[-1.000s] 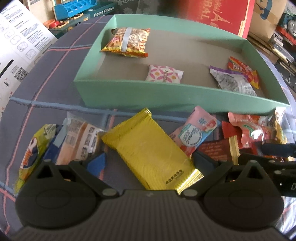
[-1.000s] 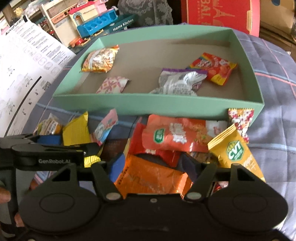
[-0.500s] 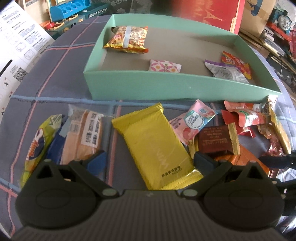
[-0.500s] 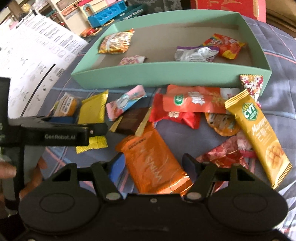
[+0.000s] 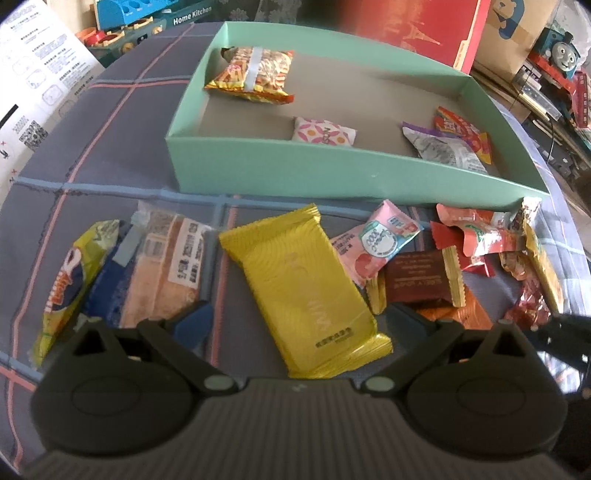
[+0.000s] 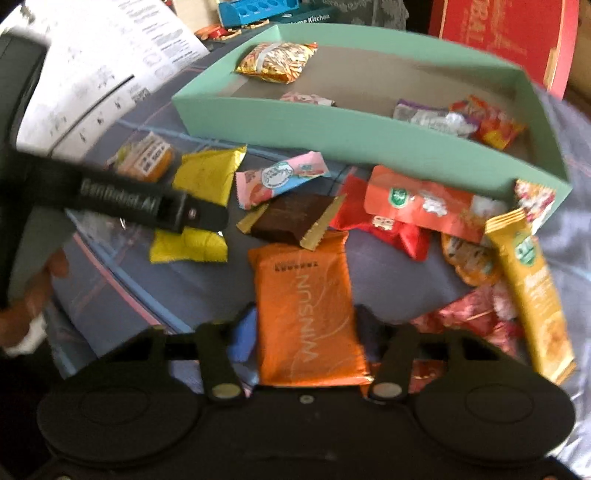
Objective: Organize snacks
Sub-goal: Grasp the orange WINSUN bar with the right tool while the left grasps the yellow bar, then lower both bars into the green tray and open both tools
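Note:
A green box on the plaid cloth holds several snack packets. Loose snacks lie in front of it. My left gripper is open, its blue fingers on either side of a yellow packet, not closed on it. My right gripper has its jaws against both sides of an orange WINSUN packet. A brown chocolate packet and a pink packet lie just beyond. The left gripper's body shows across the yellow packet in the right wrist view.
A long yellow bar, red packets and a foil candy lie at the right. A clear-wrapped orange snack and a yellow-blue bag lie at the left. Printed sheets and toy boxes are behind.
Both grippers pulled back from the box and rose. The right gripper's jaws narrowed onto the orange packet. The left stayed open around the yellow packet.

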Demonstrator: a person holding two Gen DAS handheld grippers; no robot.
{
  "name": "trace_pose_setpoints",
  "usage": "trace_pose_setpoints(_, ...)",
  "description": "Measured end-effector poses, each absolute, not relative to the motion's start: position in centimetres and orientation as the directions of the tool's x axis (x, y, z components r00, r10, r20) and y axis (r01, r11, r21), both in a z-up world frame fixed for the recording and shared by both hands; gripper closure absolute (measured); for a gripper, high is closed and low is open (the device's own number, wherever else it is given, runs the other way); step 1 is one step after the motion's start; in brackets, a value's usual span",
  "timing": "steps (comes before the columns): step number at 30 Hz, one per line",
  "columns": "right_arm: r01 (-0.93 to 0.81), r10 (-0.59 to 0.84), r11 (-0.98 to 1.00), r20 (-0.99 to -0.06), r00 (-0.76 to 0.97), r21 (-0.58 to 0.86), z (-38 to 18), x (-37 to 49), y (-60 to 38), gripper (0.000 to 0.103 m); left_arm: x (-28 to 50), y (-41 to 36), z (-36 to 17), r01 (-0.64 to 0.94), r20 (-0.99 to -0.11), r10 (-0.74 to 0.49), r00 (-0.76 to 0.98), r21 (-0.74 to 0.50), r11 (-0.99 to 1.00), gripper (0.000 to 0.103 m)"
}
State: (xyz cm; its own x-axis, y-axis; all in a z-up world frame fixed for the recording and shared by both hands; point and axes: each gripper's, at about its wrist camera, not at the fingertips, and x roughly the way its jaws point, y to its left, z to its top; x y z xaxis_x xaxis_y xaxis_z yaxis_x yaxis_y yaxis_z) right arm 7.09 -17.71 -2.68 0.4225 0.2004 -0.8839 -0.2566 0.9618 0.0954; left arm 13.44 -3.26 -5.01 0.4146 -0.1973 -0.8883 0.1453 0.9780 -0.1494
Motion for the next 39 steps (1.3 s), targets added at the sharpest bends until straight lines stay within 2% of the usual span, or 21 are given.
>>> trace_pose_setpoints(7, -0.153, 0.168, 0.982, -0.88, 0.445, 0.11, -2.6, 5.6, -20.0, 0.051, 15.1, -4.7, -5.8, 0.093, -0.902, -0.162, 0.401, -0.136, 0.986, 0.003)
trace_pose_setpoints(9, -0.14, 0.163, 0.984, -0.879, 0.448, 0.111, -2.6, 5.3, -20.2, 0.051, 15.1, -5.1, -5.8, 0.098, -0.895, -0.133, 0.425, -0.101, 0.99, 0.015)
trace_pose_setpoints(10, -0.137, 0.163, 0.984, -0.879, 0.449, 0.113, -2.6, 5.4, -20.1, 0.05, 15.0, -5.2, -5.6, 0.114, -0.891, -0.12, 0.438, -0.078, 0.99, 0.031)
trace_pose_setpoints(11, -0.135, 0.162, 0.984, -0.878, 0.449, 0.113, -2.7, 5.4, -20.0, 0.05, 14.8, -5.3, -5.4, 0.13, -0.887, -0.113, 0.448, -0.06, 0.99, 0.041)
trace_pose_setpoints(13, -0.136, 0.159, 0.985, -0.877, 0.453, 0.108, -2.6, 5.2, -19.9, 0.05, 14.6, -5.0, -5.3, 0.159, -0.885, -0.146, 0.442, -0.083, 0.984, 0.043)
trace_pose_setpoints(21, -0.132, 0.145, 0.987, -0.87, 0.472, 0.093, -2.7, 5.2, -19.5, 0.05, 12.4, -3.7, -5.2, 0.22, -0.875, -0.218, 0.433, -0.132, 0.967, 0.044)
trace_pose_setpoints(25, -0.131, 0.141, 0.987, -0.869, 0.474, 0.089, -2.8, 5.3, -19.4, 0.051, 12.4, -3.6, -5.2, 0.188, -0.886, -0.186, 0.424, -0.115, 0.975, 0.029)
trace_pose_setpoints(27, -0.123, 0.134, 0.989, -0.869, 0.477, 0.085, -2.8, 5.3, -19.4, 0.052, 12.3, -3.9, -5.3, 0.189, -0.891, -0.163, 0.424, -0.089, 0.978, 0.028)
trace_pose_setpoints(28, -0.114, 0.134, 0.989, -0.868, 0.477, 0.091, -2.7, 5.3, -19.4, 0.052, 12.3, -4.0, -5.3, 0.195, -0.892, -0.156, 0.424, -0.078, 0.978, 0.031)
trace_pose_setpoints(29, -0.104, 0.138, 0.99, -0.868, 0.476, 0.1, -2.7, 5.3, -19.6, 0.053, 12.2, -4.2, -5.2, 0.203, -0.892, -0.148, 0.427, -0.065, 0.977, 0.043)
trace_pose_setpoints(30, -0.09, 0.144, 0.989, -0.868, 0.476, 0.114, -2.6, 5.2, -19.8, 0.053, 12.0, -4.3, -5.1, 0.219, -0.889, -0.148, 0.434, -0.055, 0.974, 0.051)
trace_pose_setpoints(39, -0.036, 0.162, 0.985, -0.846, 0.507, 0.168, -1.1, 3.8, -21.4, 0.053, 10.1, -3.9, -3.2, 0.275, -0.849, -0.261, 0.459, -0.144, 0.951, 0.052)
